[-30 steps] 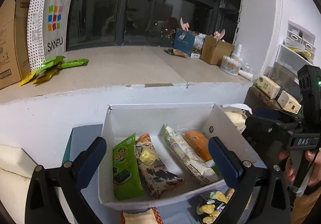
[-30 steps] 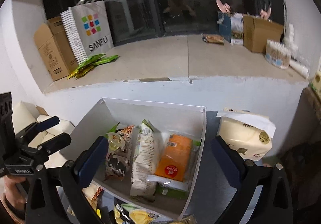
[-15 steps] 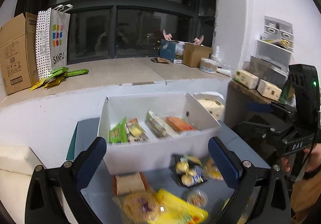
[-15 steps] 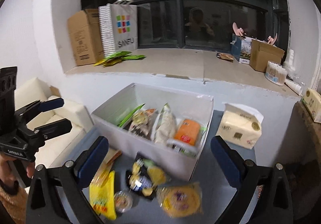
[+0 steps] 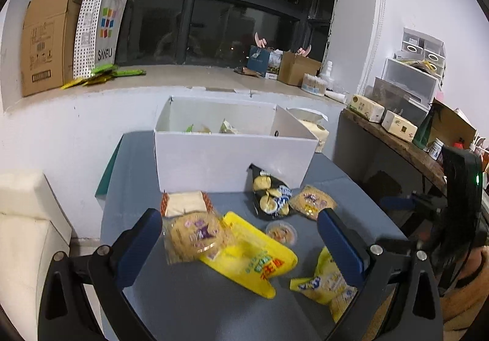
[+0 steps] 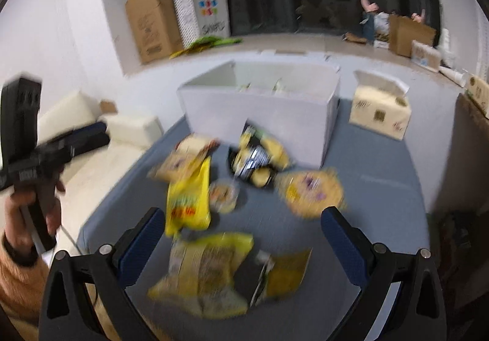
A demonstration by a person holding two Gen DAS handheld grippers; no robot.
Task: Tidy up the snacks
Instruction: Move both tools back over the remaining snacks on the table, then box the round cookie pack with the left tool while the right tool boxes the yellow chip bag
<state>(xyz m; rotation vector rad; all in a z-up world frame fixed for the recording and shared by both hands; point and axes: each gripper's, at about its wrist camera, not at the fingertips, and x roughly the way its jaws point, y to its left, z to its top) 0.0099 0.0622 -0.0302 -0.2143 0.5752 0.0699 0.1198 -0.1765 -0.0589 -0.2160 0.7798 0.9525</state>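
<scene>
left gripper (image 5: 240,238) and right gripper (image 6: 243,237) both spread wide, empty, above loose snacks (image 5: 253,252) on the tabletop (image 5: 189,304) before the white box (image 5: 232,157). risk: overlapping slippery bags (right view blurred), a pinch could drag two or slip.

Loose snack packets (image 5: 244,249) crowd table (image 5: 189,304) ahead of my wide-apart left gripper (image 5: 240,244). White box (image 5: 232,157) blocks the far side. Bare table strip at right past round packet (image 6: 308,188), before tissue pack (image 6: 379,111).
</scene>
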